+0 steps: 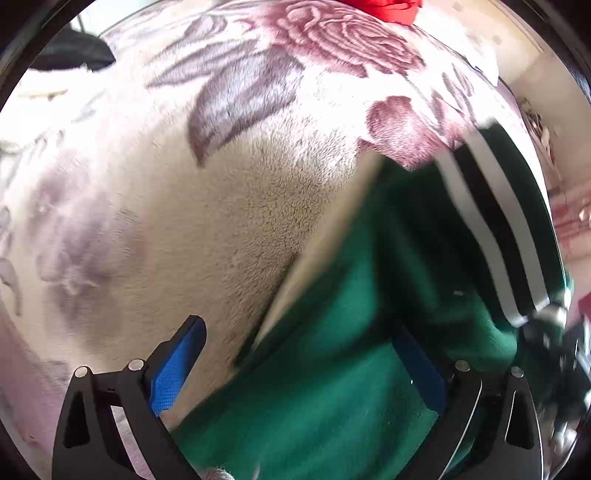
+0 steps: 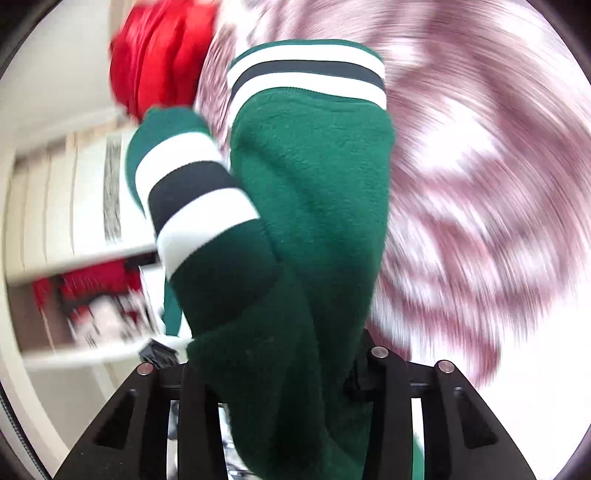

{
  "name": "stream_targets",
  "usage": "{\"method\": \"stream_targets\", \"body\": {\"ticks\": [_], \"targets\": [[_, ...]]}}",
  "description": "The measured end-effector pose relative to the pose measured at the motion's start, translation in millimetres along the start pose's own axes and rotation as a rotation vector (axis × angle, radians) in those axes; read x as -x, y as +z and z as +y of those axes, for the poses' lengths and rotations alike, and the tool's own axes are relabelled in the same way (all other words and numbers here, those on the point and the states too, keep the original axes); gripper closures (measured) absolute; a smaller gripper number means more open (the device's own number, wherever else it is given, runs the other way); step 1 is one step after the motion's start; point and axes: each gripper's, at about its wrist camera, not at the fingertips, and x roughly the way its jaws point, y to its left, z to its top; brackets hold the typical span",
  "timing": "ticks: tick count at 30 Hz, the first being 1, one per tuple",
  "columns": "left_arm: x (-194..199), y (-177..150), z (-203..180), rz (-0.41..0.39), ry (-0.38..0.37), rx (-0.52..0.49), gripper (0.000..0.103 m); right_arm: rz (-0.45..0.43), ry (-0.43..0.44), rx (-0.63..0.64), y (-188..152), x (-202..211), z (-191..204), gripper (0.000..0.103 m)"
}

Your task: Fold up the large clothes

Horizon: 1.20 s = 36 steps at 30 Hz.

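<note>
A green fleece garment (image 1: 332, 350) with white and black striped bands (image 1: 491, 221) lies on a floral plush blanket (image 1: 184, 184). My left gripper (image 1: 299, 365) is open, its blue-padded fingers (image 1: 173, 373) wide apart over the garment's edge, one finger on each side of that edge. In the right wrist view my right gripper (image 2: 273, 365) is shut on the green garment (image 2: 306, 206), which hangs lifted in front of the camera. Two striped cuffs (image 2: 199, 192) show at its far end. The fingertips are hidden by the cloth.
A red garment (image 2: 159, 55) lies at the blanket's far edge and also shows in the left wrist view (image 1: 384, 9). A dark item (image 1: 70, 55) sits at the far left. White furniture (image 2: 74, 206) and red clutter (image 2: 92, 288) stand beyond the bed.
</note>
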Motion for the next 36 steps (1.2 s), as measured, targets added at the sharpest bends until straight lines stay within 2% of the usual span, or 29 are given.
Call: {"method": "stream_targets", "body": {"ticks": [3, 5, 6, 8, 9, 10, 11, 13, 15, 18, 19, 21, 23, 25, 27, 32, 34, 36], "targets": [[34, -18, 4, -0.029, 0.029, -0.035, 0.0, -0.119, 0.093, -0.317, -76, 39, -58, 0.062], [48, -36, 7, -0.032, 0.061, -0.056, 0.0, -0.133, 0.094, -0.473, -137, 53, -93, 0.06], [53, -49, 9, -0.027, 0.083, -0.071, 0.0, -0.102, 0.074, -0.53, -162, 54, -108, 0.057], [49, -70, 8, 0.013, 0.107, -0.089, 0.0, -0.042, -0.068, -0.542, -190, 58, -123, 0.046], [44, -84, 9, 0.041, 0.128, -0.1, 0.0, -0.021, -0.123, -0.508, -195, 63, -125, 0.046], [38, -94, 9, 0.061, 0.146, -0.111, 0.0, 0.001, -0.136, -0.473, -197, 69, -123, 0.044], [33, -105, 7, 0.075, 0.157, -0.118, 0.0, 0.025, -0.16, -0.439, -195, 76, -118, 0.037], [29, -125, 4, 0.065, 0.141, -0.11, 0.0, 0.036, -0.272, -0.324, -185, 99, -100, 0.03], [20, -137, 0, 0.062, 0.122, -0.098, 0.0, 0.031, -0.355, -0.202, -173, 123, -75, 0.03], [6, -138, -13, 0.04, 0.085, -0.1, 0.0, 0.031, -0.465, 0.014, -144, 140, -26, 0.03], [2, -137, -17, 0.035, 0.104, -0.106, 0.0, 0.029, -0.502, 0.108, -137, 139, -6, 0.03], [-2, -134, -23, 0.02, 0.125, -0.117, 0.0, -0.02, -0.657, 0.315, -118, 132, 39, 0.03], [-4, -134, -21, 0.006, 0.116, -0.098, 0.0, -0.012, -0.715, 0.49, -116, 116, 61, 0.023], [-4, -136, -20, -0.011, 0.11, -0.09, 0.0, 0.033, -0.704, 0.601, -110, 94, 82, 0.023], [-5, -141, -19, -0.02, 0.111, -0.092, 0.0, 0.081, -0.69, 0.639, -104, 63, 108, 0.023], [-7, -138, -18, -0.016, 0.094, -0.074, 0.0, 0.235, -0.676, 0.642, -102, -6, 106, 0.023], [-8, -138, -17, -0.007, 0.089, -0.061, 0.0, 0.285, -0.696, 0.642, -106, -27, 97, 0.024], [-9, -137, -16, 0.004, 0.089, -0.054, 0.0, 0.307, -0.715, 0.649, -105, -49, 92, 0.03]]}}
